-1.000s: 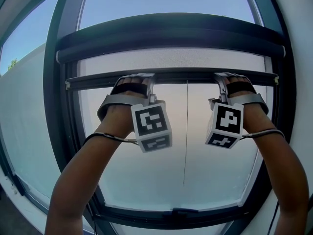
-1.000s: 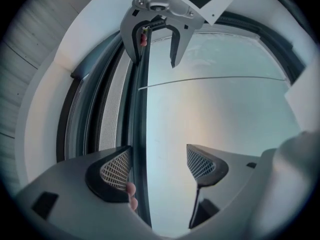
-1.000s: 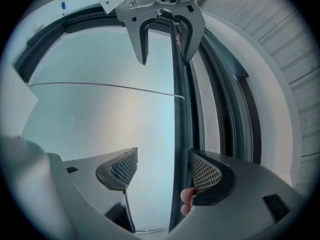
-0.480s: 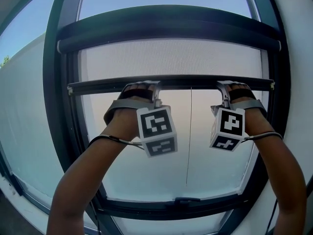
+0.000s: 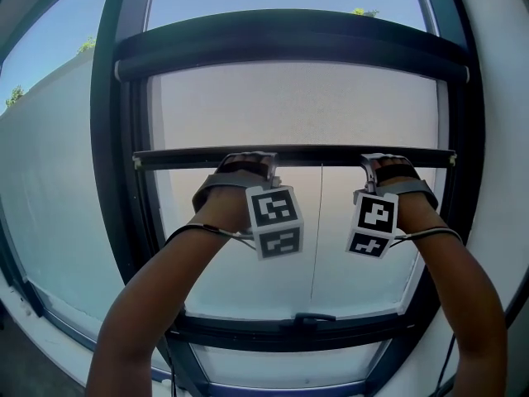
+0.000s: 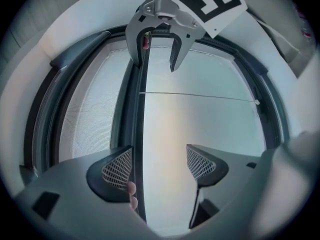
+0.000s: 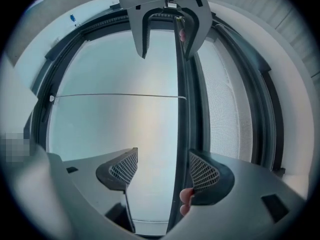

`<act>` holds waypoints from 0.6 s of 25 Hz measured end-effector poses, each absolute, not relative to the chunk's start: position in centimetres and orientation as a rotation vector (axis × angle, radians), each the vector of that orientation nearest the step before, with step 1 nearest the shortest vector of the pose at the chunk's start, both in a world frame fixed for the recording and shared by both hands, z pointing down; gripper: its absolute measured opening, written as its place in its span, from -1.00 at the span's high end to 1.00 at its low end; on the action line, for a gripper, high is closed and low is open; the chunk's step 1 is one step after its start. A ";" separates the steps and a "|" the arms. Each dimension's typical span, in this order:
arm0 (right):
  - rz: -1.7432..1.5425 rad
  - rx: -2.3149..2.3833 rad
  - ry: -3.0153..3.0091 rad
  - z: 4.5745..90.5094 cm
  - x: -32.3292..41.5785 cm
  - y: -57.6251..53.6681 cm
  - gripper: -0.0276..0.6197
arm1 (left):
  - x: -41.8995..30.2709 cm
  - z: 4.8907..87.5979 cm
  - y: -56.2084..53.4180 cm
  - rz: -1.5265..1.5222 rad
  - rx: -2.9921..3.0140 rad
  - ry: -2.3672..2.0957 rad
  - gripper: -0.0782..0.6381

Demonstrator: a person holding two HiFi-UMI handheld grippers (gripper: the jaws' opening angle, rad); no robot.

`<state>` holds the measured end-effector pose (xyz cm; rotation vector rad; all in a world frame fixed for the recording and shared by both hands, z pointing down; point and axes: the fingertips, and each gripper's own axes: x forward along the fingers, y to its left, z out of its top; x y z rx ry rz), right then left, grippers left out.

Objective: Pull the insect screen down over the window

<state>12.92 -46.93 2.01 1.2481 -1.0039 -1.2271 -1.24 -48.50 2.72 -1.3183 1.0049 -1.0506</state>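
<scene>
Straddling screen bar (image 5: 318, 155), left gripper (image 6: 159, 165), right gripper (image 7: 164, 170), jaws apart, fingers (image 7: 186, 196) half-hidden

Pull bar (image 5: 318, 155) runs between jaws of left gripper (image 6: 160, 165) and right gripper (image 7: 164, 170). Mesh (image 5: 293, 110) above grippers, cord (image 5: 315, 238) hanging between them, bottom rail (image 5: 248, 329) below.

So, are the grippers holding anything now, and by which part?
The left gripper and right gripper clamp nothing; their jaws stand apart. The screen's bar runs beside one jaw of each, the person's fingertips against it.
</scene>
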 end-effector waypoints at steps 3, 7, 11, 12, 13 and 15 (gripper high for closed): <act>-1.214 1.239 -1.036 3.0 12.9 -46.8 -0.03 | -1.2 3.8 -48.4 -1.079 -1.338 0.999 -0.14; -1.194 1.214 -1.050 4.2 13.1 -46.5 -0.03 | -0.9 5.1 -48.2 -1.111 -1.378 0.994 -0.14; -1.129 1.149 -1.080 7.8 13.1 -46.1 -0.03 | -1.1 8.7 -47.6 -1.221 -1.435 0.942 -0.14; -1.120 1.133 -1.072 8.4 13.1 -46.0 -0.03 | -1.2 9.3 -47.5 -1.237 -1.440 0.933 -0.14; -1.116 1.123 -1.067 8.9 13.1 -46.0 -0.03 | -1.2 9.7 -47.4 -1.243 -1.445 0.926 -0.14; -1.093 1.111 -1.089 9.5 12.9 -45.7 -0.03 | -1.4 10.4 -47.0 -1.250 -1.468 0.913 -0.14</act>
